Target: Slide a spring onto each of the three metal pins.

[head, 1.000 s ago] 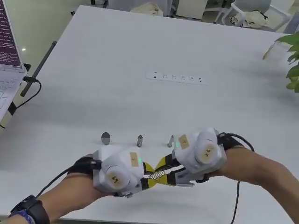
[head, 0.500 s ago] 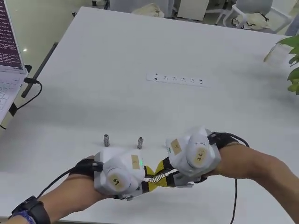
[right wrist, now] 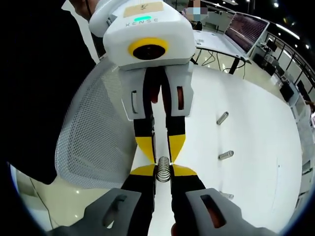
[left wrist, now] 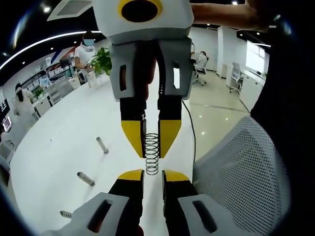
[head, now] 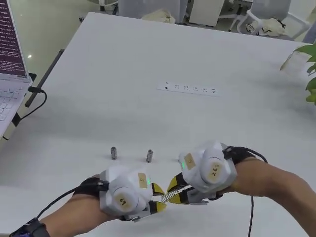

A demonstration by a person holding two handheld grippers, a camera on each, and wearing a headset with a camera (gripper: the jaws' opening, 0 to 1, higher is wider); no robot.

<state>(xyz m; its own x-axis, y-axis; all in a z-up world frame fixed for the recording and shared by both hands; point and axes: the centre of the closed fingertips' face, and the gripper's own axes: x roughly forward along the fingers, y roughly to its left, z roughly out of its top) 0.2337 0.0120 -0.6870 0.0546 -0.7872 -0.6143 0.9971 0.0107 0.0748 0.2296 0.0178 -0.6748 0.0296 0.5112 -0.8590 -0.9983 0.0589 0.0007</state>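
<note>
Spring (head: 169,196): clamped in right hand-held gripper (right wrist: 162,170), above desk (head: 197,54) near edge. Left hand-held gripper (left wrist: 152,174): jaws nearly together at spring's end; grip cannot be told. Two coil-covered pins (head: 149,156): upright on desk, 12 o'clock of the left gripper.

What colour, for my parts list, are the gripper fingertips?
Yellow fingertips, clearest in the left gripper view.

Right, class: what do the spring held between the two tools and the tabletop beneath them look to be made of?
The spring looks like bare metal wire, probably steel: thin grey coils with bright glints. The tabletop looks like white laminate or painted board, though I can't tell which: smooth, even, softly matte, no grain visible.
</note>
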